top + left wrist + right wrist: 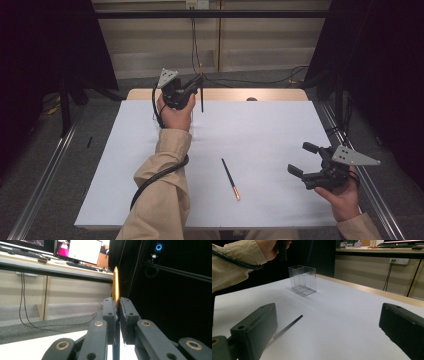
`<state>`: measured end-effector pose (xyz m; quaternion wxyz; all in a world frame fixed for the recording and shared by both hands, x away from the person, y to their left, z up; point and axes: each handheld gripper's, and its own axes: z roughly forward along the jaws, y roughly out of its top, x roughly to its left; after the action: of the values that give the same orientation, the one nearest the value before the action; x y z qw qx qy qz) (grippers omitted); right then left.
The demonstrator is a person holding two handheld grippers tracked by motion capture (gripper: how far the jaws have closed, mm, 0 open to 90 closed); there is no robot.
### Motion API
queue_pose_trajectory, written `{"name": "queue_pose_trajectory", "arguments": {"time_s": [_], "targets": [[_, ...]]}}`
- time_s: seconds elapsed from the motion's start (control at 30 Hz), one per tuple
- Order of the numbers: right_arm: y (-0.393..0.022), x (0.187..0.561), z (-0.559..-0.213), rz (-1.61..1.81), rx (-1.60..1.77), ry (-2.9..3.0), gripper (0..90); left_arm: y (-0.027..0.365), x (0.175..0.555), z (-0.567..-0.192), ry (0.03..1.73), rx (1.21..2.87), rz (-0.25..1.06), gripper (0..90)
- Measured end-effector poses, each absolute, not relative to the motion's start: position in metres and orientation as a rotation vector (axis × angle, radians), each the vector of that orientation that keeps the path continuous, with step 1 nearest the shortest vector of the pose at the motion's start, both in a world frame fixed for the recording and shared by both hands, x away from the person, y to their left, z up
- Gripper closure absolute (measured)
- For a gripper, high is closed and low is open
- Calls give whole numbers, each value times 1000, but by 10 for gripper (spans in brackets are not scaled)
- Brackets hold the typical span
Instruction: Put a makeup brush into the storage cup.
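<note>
I count two chopsticks: one black chopstick point(230, 178) with a copper-coloured end lying flat on the white table point(270, 135), and a second chopstick point(115, 286) standing upright, pinched between the closed jaws of my left gripper point(192, 86). There are two grippers, the other being my right gripper point(303, 160) with its jaws spread wide apart and nothing between them, and each one sits in one of the two hands I can see. I also make out one clear box point(302, 280), divided inside, standing on the one table.
</note>
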<state>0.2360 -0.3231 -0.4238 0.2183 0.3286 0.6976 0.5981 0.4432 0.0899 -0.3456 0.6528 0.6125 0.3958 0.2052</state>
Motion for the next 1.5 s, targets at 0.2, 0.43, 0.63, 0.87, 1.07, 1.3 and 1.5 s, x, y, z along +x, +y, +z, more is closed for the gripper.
{"name": "queue_pose_trajectory", "arguments": {"time_s": [0.2,0.43,0.63,0.87,1.07,1.3,1.5], "targets": [[-323,236,-424,1654,907,1935,11,95,444,-344,893,1388,475,840],[-323,236,-424,1651,909,1938,11,102,445,-341,884,1374,487,840],[-323,236,-425,1651,909,1937,11,108,447,-339,898,1353,498,840],[-323,237,-425,1647,910,1937,11,117,448,-337,902,1352,524,840],[-322,237,-425,1650,906,1938,11,122,449,-338,895,1353,540,839],[-322,237,-425,1650,908,1942,11,125,450,-343,900,1352,548,840],[-322,237,-425,1652,908,1943,11,128,450,-347,902,1352,559,839]]}}
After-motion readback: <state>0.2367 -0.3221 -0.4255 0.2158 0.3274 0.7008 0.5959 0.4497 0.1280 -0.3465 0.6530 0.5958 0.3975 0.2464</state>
